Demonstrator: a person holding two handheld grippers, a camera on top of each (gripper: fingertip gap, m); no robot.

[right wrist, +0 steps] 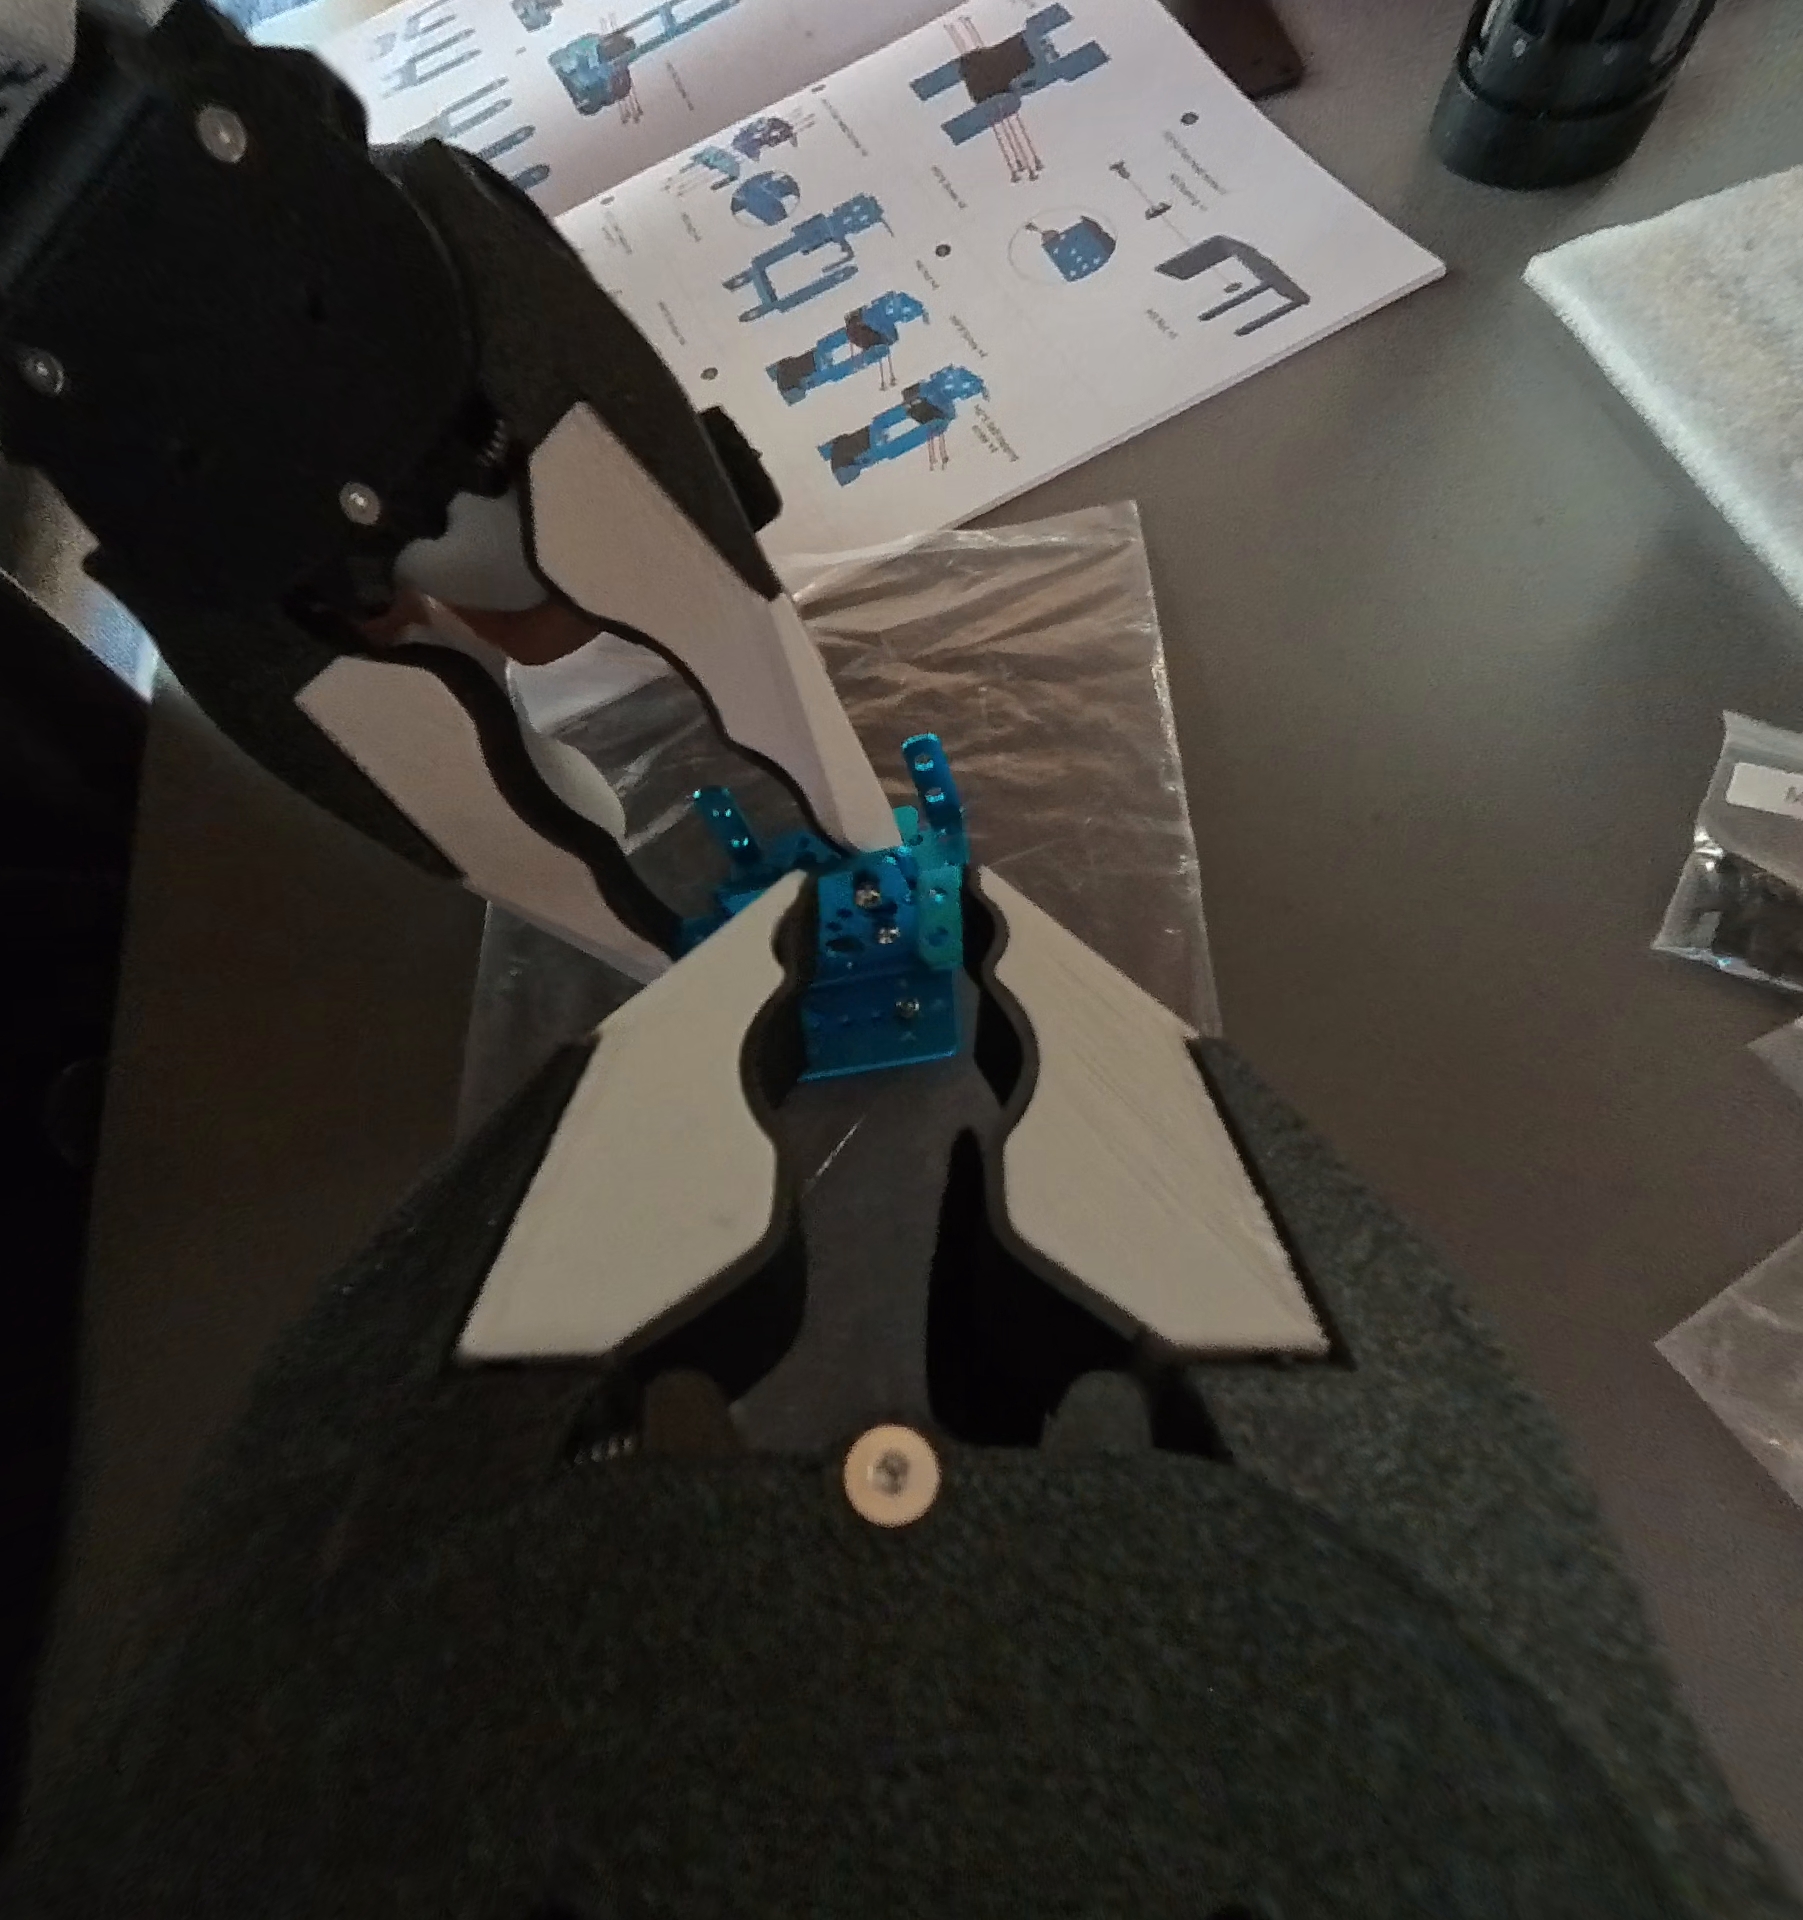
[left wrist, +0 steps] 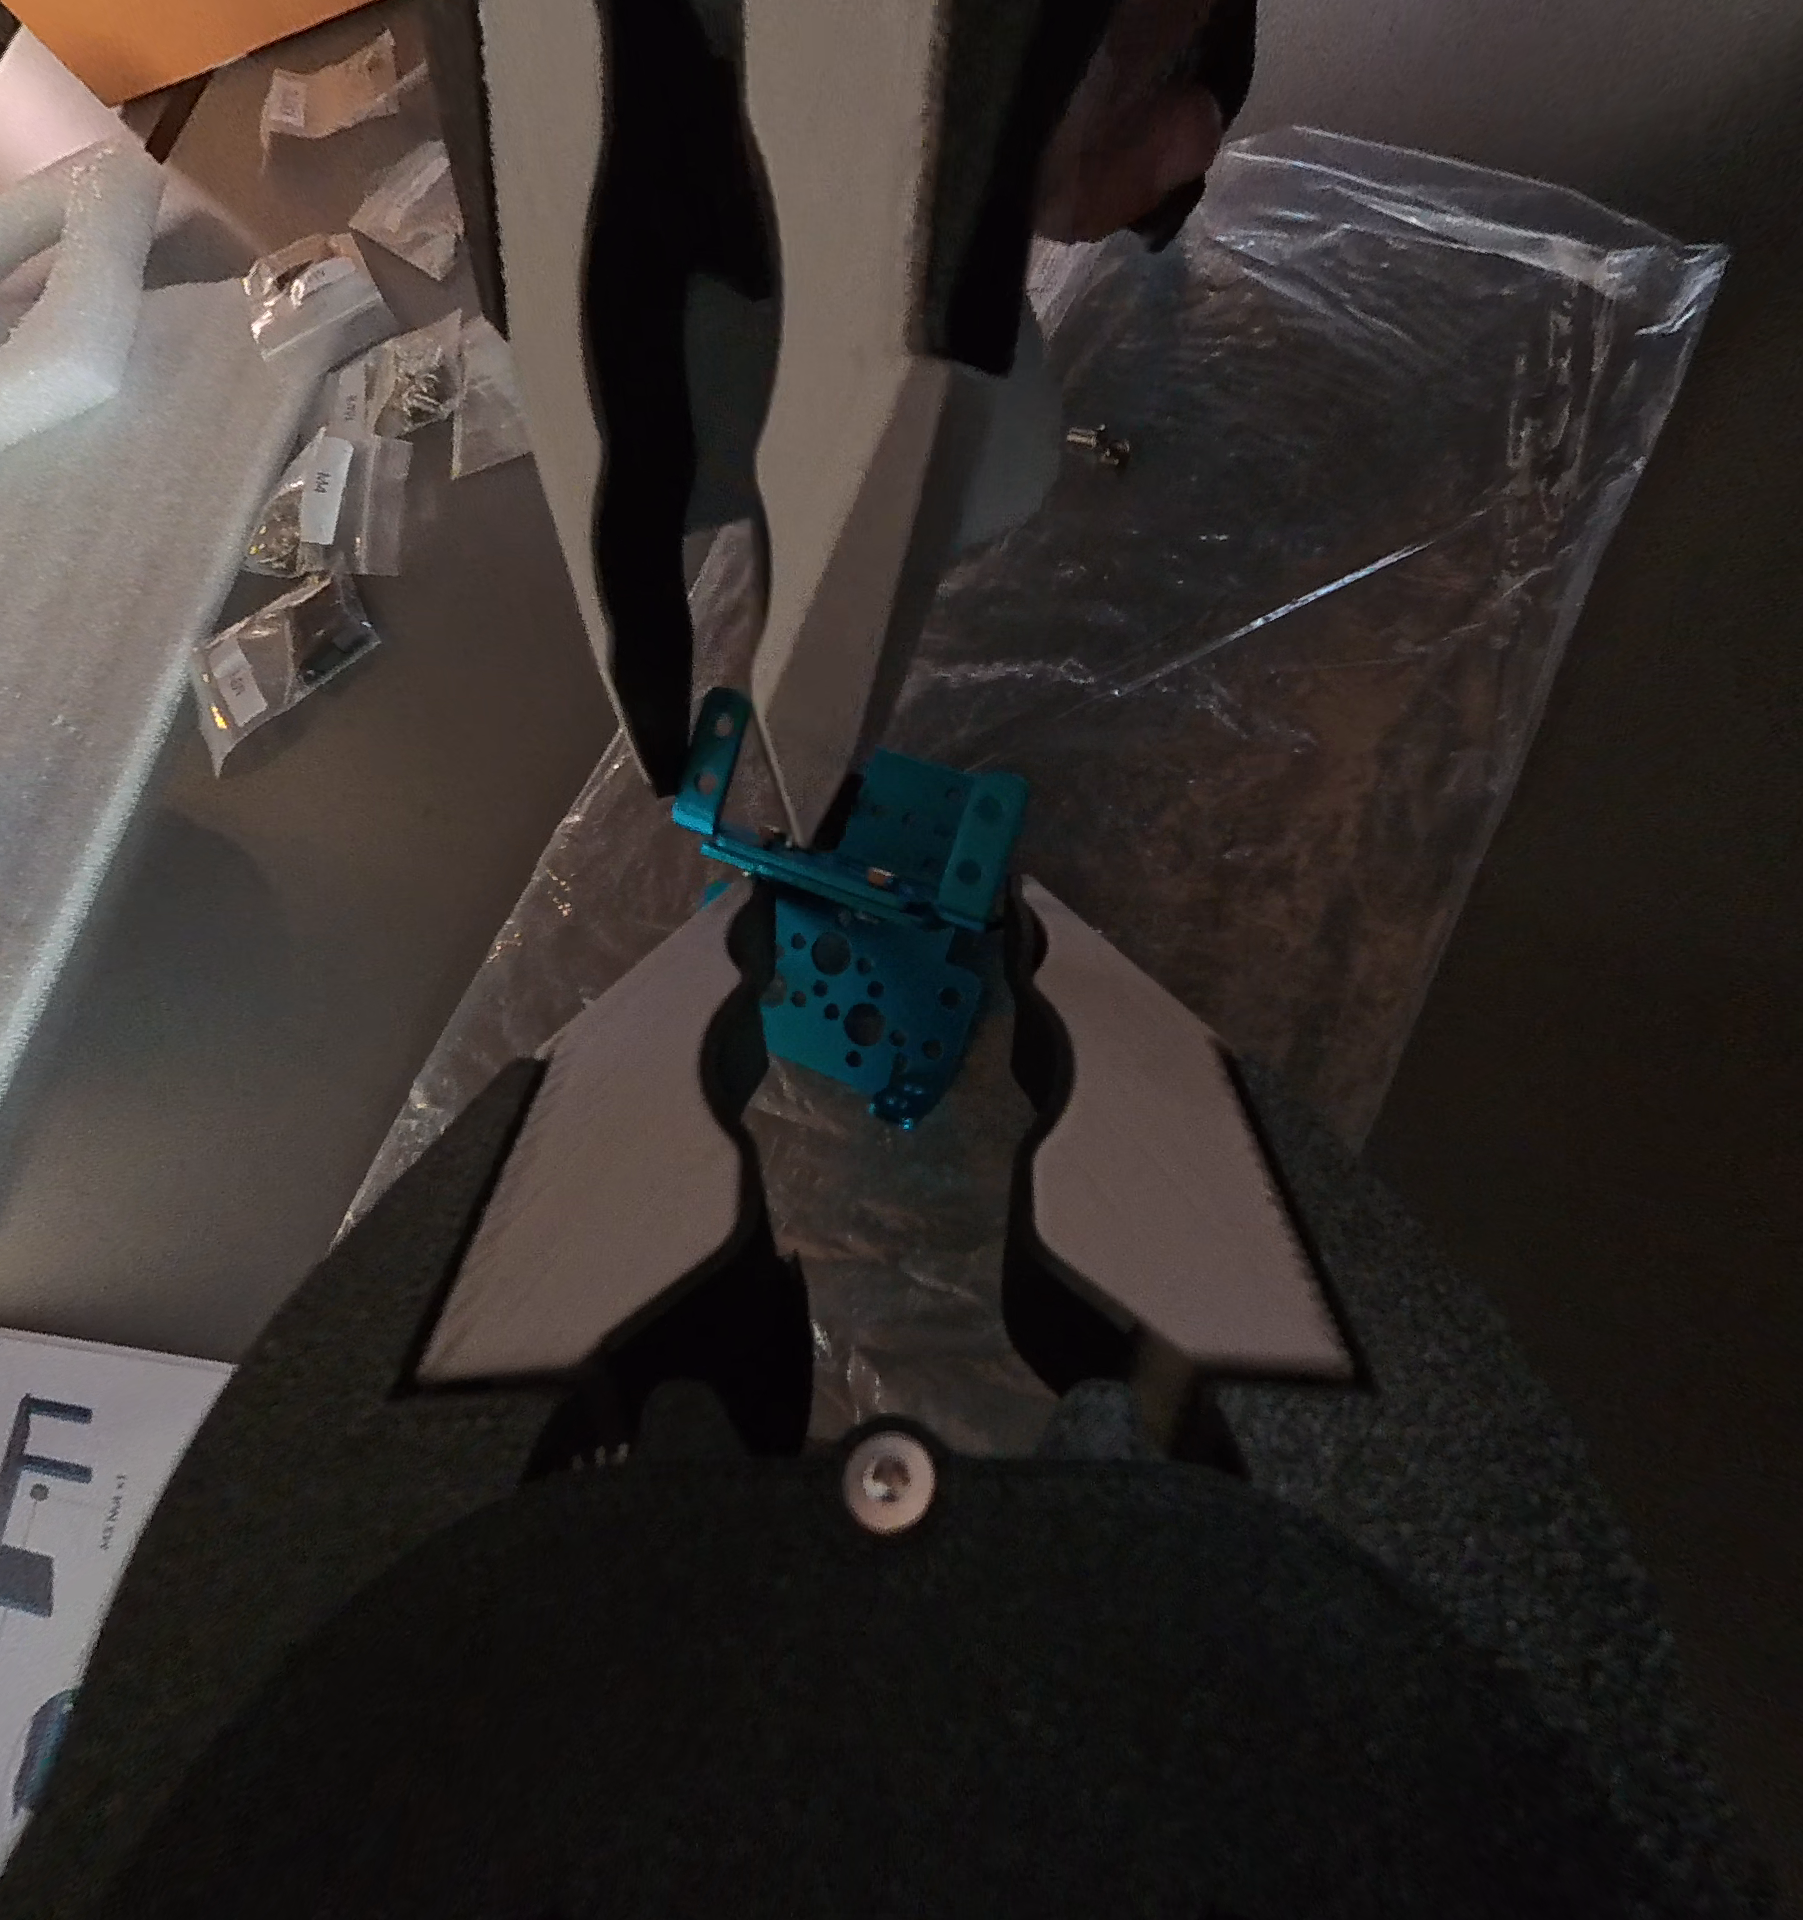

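In the left wrist view, the left gripper [left wrist: 881,914] has its two white fingers closed in on a blue perforated metal bracket assembly [left wrist: 855,997], gripping it by its sides. Directly ahead, the right gripper [left wrist: 731,800] reaches in from the top, its narrow tips pinched on an upright tab of the same piece. Below lies a clear plastic bag [left wrist: 1344,675] on the grey table [left wrist: 1707,935]; open table lies to the right. A small screw [left wrist: 1089,442] sits ahead-right. Small parts bags [left wrist: 357,416] and white foam [left wrist: 35,343] crowd the left.

In the right wrist view, the right gripper [right wrist: 892,904] is nearly closed on the blue assembly. The left gripper enters from the upper left. An instruction sheet [right wrist: 980,260] lies ahead, with parts bags to the right.
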